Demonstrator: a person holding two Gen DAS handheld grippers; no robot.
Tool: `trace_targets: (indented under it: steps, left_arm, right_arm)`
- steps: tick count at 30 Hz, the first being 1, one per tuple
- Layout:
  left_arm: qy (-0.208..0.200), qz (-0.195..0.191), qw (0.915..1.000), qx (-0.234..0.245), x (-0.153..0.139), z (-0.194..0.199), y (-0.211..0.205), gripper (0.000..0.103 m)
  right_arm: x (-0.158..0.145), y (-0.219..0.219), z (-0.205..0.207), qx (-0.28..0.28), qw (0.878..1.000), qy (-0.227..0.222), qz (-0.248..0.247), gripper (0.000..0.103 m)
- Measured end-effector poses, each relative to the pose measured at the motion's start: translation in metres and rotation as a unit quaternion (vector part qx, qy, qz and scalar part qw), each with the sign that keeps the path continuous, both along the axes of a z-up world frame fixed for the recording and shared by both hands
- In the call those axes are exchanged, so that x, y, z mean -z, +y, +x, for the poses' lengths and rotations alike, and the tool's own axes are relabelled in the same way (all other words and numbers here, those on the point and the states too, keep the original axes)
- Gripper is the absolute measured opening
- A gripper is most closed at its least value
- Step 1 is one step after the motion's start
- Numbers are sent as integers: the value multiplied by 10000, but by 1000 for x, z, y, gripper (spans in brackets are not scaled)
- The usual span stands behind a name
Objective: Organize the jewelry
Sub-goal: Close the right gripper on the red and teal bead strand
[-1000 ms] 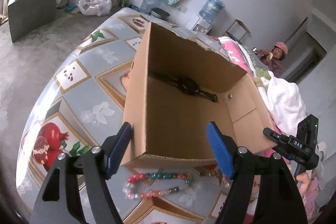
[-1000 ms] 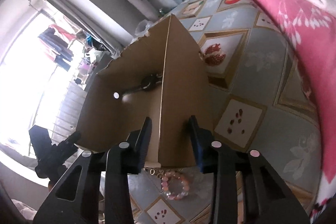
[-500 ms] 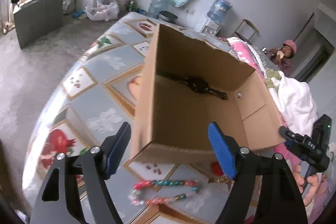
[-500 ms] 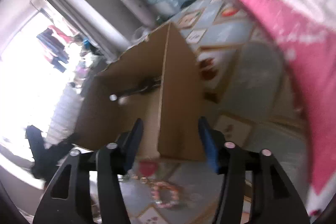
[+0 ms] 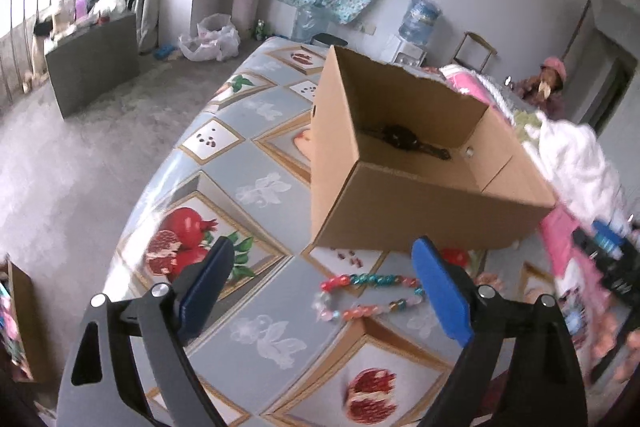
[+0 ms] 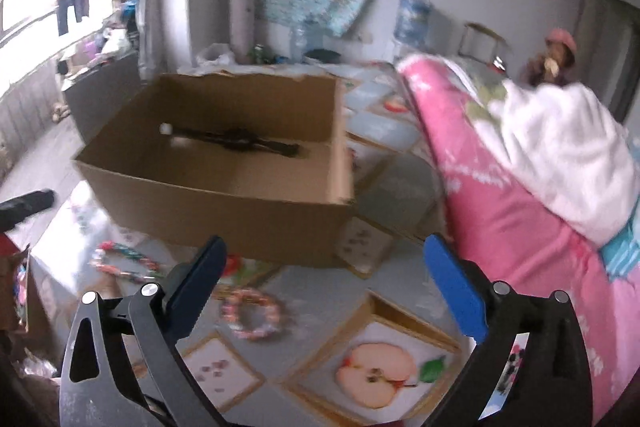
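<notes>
Both grippers have pulled back from the cardboard box, and our right gripper has let go of its wall. Now our left gripper and the right hang spread wide, grasping nothing. A black wristwatch lies flat inside the box, its strap ends partly hidden by the near wall. On the fruit-print tablecloth, just in front of the box, we see a multicoloured bead necklace. A pinkish bead bracelet lies near it, blurred. Right of the box lies a pink blanket.
</notes>
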State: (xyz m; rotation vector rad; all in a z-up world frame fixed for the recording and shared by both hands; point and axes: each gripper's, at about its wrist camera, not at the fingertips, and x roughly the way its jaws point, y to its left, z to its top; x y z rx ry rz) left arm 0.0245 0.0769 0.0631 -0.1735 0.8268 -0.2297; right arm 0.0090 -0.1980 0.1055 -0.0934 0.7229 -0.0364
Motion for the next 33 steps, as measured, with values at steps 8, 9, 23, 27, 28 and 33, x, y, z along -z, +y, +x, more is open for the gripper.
trace_targets:
  steps: [8, 9, 23, 27, 28, 33]
  left_arm:
    - [-30, 849, 9954, 439, 34, -11, -23, 87]
    - [-30, 917, 9943, 551, 38, -11, -27, 85]
    - [415, 812, 9891, 1158, 68, 17, -38, 38]
    - [553, 905, 9866, 1240, 73, 22, -42, 29]
    - [574, 942, 9863, 1224, 74, 23, -43, 28]
    - [662, 1081, 9844, 1218, 77, 27, -44, 28]
  right_arm:
    - [39, 32, 17, -820, 9873, 659, 1193, 92]
    - [47, 34, 23, -842, 9841, 815, 1335, 87]
    - [104, 82, 70, -1228, 9600, 2028, 1493, 24]
    - [111, 86, 75, -1299, 9577, 2124, 1440, 21]
    - [112, 87, 77, -1314, 9574, 2135, 1433, 20]
    - [116, 90, 80, -1412, 9555, 2179, 1399, 20]
